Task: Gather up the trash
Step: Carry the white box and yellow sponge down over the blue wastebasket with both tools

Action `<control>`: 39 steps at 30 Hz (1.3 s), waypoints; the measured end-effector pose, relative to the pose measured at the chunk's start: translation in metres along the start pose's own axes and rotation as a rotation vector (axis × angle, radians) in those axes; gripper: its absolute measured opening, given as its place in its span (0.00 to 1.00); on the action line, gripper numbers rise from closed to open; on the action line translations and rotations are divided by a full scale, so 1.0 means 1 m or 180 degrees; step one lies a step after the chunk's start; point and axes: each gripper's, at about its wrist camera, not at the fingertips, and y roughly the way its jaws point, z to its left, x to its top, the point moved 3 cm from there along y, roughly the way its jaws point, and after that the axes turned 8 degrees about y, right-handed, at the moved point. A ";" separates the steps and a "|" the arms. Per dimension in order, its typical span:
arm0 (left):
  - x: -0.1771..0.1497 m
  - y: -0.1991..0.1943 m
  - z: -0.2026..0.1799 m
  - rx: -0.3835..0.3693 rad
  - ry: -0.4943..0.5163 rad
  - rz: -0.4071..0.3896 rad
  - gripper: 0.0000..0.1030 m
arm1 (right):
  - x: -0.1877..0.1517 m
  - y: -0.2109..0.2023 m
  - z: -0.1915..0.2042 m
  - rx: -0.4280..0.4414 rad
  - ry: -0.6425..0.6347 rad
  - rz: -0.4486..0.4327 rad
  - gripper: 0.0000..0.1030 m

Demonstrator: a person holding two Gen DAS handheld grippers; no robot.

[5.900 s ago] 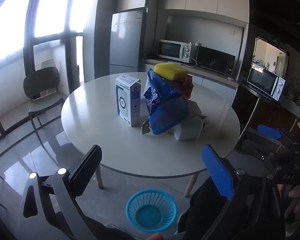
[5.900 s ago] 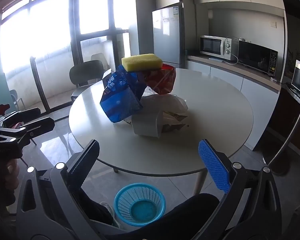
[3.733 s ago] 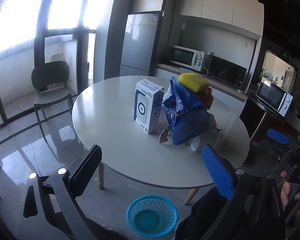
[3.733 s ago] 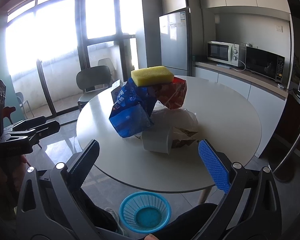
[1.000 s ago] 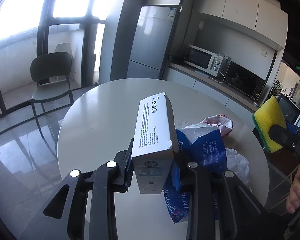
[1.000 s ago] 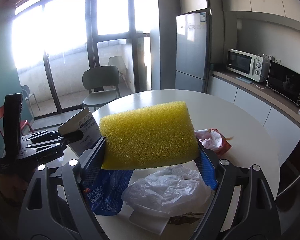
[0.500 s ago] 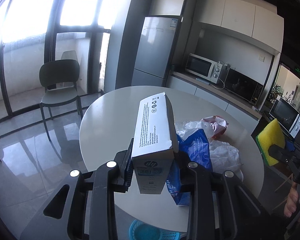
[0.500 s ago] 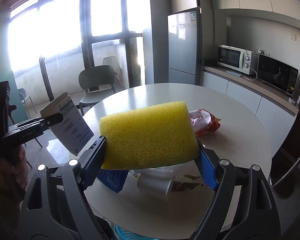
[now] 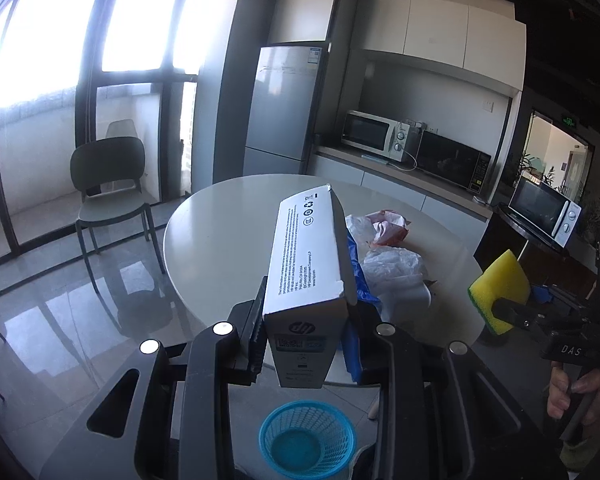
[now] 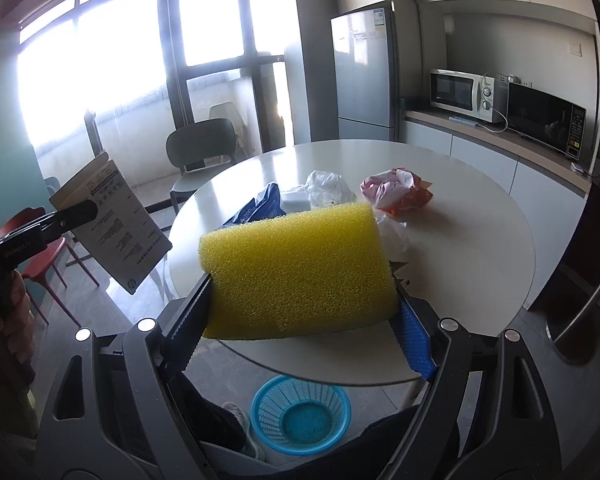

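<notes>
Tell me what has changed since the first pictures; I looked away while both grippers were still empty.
The left gripper took the white box off the table; the right gripper took the yellow sponge off the pile. Both pulled back toward the blue basket. The bags stayed on the table.

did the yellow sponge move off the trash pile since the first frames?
Yes. The yellow sponge sat atop the blue bag on the round table; now it is clamped in the right gripper, lifted off the pile toward the table's near edge.
</notes>
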 end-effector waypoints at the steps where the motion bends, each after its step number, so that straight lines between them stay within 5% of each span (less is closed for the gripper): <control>1: -0.004 -0.003 -0.001 -0.0022 0.0005 0.0019 0.29 | -0.006 -0.003 0.001 0.0006 -0.0007 0.0025 0.76; 14: -0.087 0.024 -0.020 -0.0304 0.0153 0.0693 0.29 | -0.090 0.021 -0.006 0.0005 0.0070 0.0661 0.76; 39: -0.214 0.159 -0.024 -0.0442 -0.0207 0.1831 0.29 | -0.203 0.175 -0.041 -0.0138 0.0448 0.1832 0.76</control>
